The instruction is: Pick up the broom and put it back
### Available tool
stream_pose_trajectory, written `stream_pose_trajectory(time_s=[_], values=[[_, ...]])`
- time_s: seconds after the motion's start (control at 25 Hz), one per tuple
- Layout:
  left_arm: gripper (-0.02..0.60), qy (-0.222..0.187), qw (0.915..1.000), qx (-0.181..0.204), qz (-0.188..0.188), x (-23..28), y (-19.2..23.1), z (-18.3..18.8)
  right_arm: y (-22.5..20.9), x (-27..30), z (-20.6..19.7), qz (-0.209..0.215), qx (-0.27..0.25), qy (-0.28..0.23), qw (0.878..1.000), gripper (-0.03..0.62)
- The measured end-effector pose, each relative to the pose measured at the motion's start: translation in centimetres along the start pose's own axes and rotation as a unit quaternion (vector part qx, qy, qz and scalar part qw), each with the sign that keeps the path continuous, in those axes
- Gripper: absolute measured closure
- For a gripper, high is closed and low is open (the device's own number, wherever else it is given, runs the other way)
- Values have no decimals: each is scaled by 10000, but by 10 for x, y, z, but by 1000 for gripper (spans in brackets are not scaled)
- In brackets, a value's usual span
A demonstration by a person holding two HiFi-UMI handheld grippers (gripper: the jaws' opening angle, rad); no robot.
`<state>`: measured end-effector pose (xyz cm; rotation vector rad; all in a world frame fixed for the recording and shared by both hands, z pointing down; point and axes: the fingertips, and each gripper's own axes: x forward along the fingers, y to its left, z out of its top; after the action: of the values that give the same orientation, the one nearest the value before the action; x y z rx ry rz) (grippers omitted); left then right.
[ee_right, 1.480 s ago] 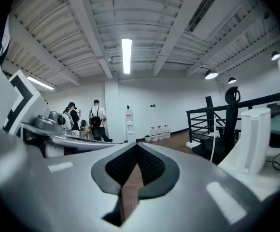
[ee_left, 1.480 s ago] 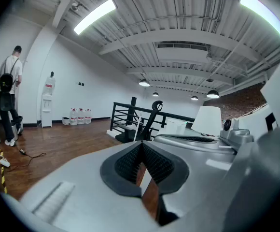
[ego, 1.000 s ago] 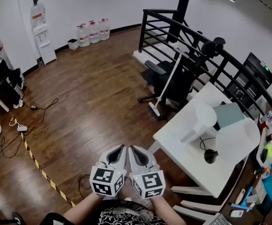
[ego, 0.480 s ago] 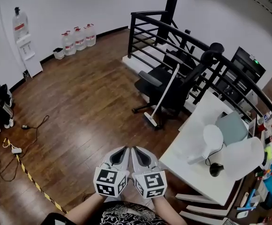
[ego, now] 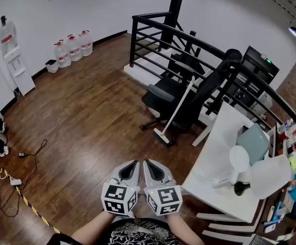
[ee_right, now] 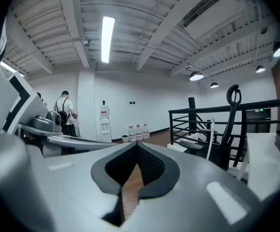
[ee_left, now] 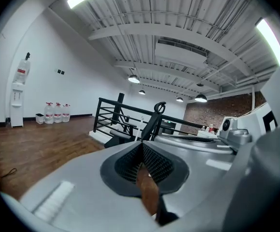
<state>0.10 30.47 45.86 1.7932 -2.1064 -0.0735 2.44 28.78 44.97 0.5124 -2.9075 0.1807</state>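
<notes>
Brown plank floor (ego: 87,101) fills most of the head view, bounded by white walls and a black railing (ego: 153,32). The broom (ego: 176,108) stands beside a black office chair (ego: 163,93). Its head rests on the floor near the chair's base. Its white handle slants up and to the right and leans on the chair. A white worktop (ego: 219,152) lies at the right. Water bottles (ego: 71,47) with red labels stand against the far wall, near a water dispenser (ego: 10,55); their print is too small to read. Two bare forearms enter from the bottom edge, side by side. The left gripper (ego: 131,162) and the right gripper (ego: 148,162) are held close together and parallel, pointing away from the person. Both are well apart from the broom.

Left gripper view: the jaws are closed together, pads meeting at the tip, with nothing between them. The gripper points nearly level across the floor towards the railing and the chair.

Right gripper view: the jaws are likewise closed together and hold nothing. Beyond them are the dispenser and the bottles, with the railing and the broom's handle at the right. A person (ee_right: 63,110) with a backpack stands at the far left.
</notes>
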Motion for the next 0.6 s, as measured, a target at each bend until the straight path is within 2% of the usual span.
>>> stream_pose_trajectory(time_s=[0.36, 0.6], values=[[578, 89, 9999, -30, -113, 38, 24, 4, -27, 39, 3, -170, 132, -52, 9998, 594], [578, 143, 9997, 79, -170, 87, 39, 17, -65, 76, 11, -280, 179, -188, 9993, 594]])
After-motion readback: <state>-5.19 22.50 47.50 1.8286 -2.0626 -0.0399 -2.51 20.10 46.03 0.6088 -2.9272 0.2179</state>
